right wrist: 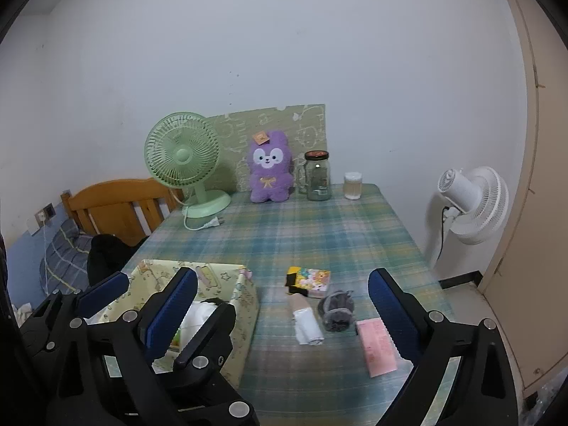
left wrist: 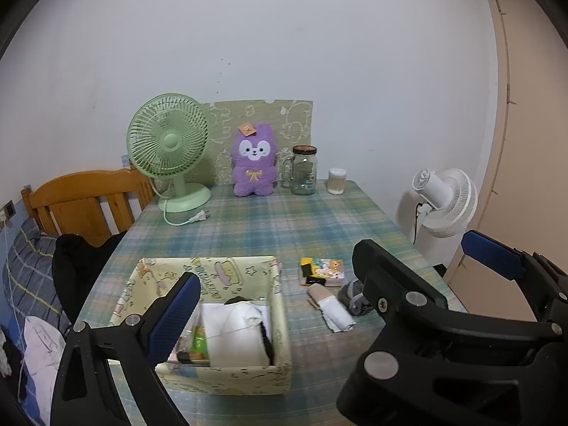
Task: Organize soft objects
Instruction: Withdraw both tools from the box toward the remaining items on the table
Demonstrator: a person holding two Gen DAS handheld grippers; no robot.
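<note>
A cream cartoon-print fabric box (left wrist: 248,266) (right wrist: 248,294) stands on the checked table at the near left, with white cloth (left wrist: 238,330) inside. To its right lie a rolled beige-and-white sock (right wrist: 307,319), a rolled grey sock (right wrist: 337,310), a colourful cartoon packet (right wrist: 309,278) and a pink packet (right wrist: 376,348). A purple plush toy (left wrist: 252,159) sits upright at the far edge. My left gripper (left wrist: 330,257) is open above the box and socks. My right gripper (right wrist: 282,275) is open above the socks, empty. The two grippers overlap side by side.
A green desk fan (left wrist: 168,142) with a loose plug, a glass jar (left wrist: 304,170) and a small swab tub (left wrist: 336,181) stand along the far edge. A white floor fan (right wrist: 472,206) is off the table's right side. A wooden bedhead (left wrist: 85,202) and dark clothing lie left.
</note>
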